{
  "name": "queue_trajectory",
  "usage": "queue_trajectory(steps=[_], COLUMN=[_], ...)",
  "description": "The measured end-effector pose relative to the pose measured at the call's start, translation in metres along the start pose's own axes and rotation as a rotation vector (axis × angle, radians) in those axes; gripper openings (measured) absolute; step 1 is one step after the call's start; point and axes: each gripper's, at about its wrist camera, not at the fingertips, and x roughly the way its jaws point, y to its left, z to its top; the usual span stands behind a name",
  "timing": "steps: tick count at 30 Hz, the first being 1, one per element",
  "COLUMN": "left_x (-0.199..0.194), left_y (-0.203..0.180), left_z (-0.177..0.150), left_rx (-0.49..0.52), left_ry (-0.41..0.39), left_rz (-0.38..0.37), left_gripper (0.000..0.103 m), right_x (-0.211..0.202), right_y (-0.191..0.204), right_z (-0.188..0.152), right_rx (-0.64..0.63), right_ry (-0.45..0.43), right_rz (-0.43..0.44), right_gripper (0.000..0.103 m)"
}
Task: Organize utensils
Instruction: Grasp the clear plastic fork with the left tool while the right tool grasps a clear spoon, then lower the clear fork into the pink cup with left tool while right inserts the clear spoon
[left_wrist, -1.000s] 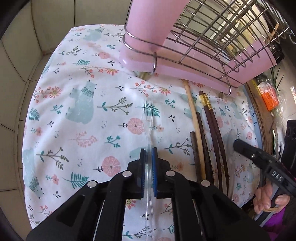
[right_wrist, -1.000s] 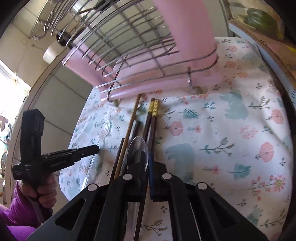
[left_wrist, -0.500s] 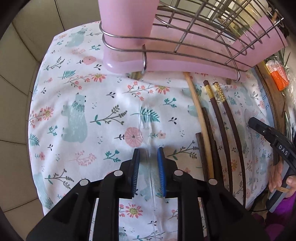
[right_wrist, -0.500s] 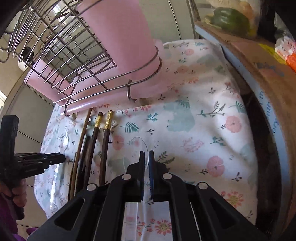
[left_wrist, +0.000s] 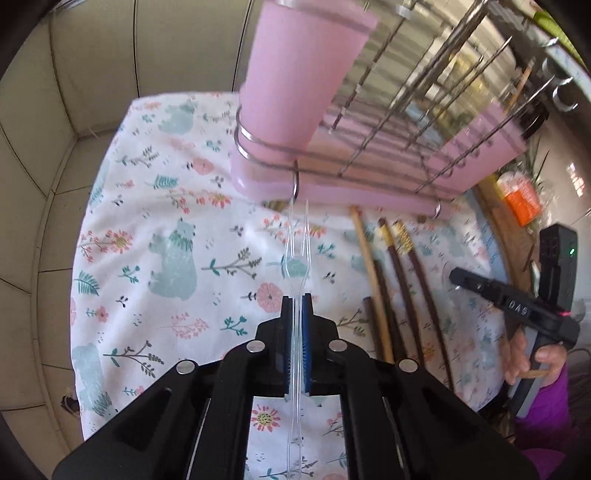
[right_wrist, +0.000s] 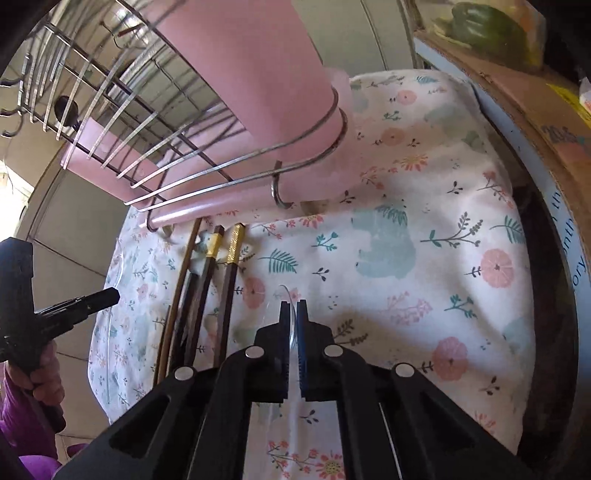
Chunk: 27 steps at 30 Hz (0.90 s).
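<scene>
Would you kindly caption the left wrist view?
Left gripper grips a clear plastic fork above the floral cloth.

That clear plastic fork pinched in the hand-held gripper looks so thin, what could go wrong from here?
1. The clear fork is held low on its thin stem by the left hand-held gripper; it may swivel or slip.
2. Its tines point at the wire rack beside the pink cup; they could catch on a wire.
3. The right hand-held gripper pinches a clear spoon near its bowl, which is hard to see and could tilt.
</scene>
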Motion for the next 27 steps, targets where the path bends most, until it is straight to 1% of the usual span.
queue_trajectory(steps=[4, 6, 9, 11, 14, 17, 20, 21, 24, 27], left_x=[-0.032, -0.054, -0.086, -0.108, -0.134, -0.152, -0.158, -0.158, -0.155, -0.152], left_y=[0.004, 0.001, -0.013, -0.019, -0.026, -0.029, -0.03, -0.031, -0.034, -0.038], left_z=[0.003, 0.005, 0.01, 0.016, 0.032, 0.054, 0.076, 0.083, 0.104, 0.119], left_rx=[0.004, 0.009, 0.014, 0.017, -0.001, -0.027, -0.049, -0.056, -0.08, -0.07], left_ry=[-0.138, -0.232, -0.392, -0.493, -0.63, -0.746, -0.833, -0.855, -0.91, -0.964], left_rz=[-0.016, -0.026, -0.045, -0.051, -0.059, -0.084, -0.106, -0.106, -0.102, -0.071], left_gripper=[0.004, 0.004, 0.004, 0.004, 0.004, 0.004, 0.004, 0.004, 0.004, 0.004], right_x=[-0.036, -0.058, -0.1, -0.124, -0.161, -0.192, -0.21, -0.212, -0.217, -0.21], right_y=[0.009, 0.019, 0.04, 0.052, 0.07, 0.08, 0.085, 0.085, 0.083, 0.084], right_z=[0.001, 0.006, 0.016, 0.024, 0.035, 0.051, 0.069, 0.075, 0.093, 0.113], right_rx=[-0.025, -0.048, -0.099, -0.124, -0.155, -0.167, -0.174, -0.171, -0.15, -0.156], right_ry=[-0.126, -0.202, -0.365, -0.464, -0.634, -0.798, -0.942, -0.977, -1.054, -1.123], right_rz=[0.001, 0.001, 0.005, -0.007, -0.033, -0.058, -0.101, -0.113, -0.132, -0.172], right_gripper=[0.003, 0.003, 0.003, 0.003, 0.003, 0.003, 0.003, 0.003, 0.003, 0.003])
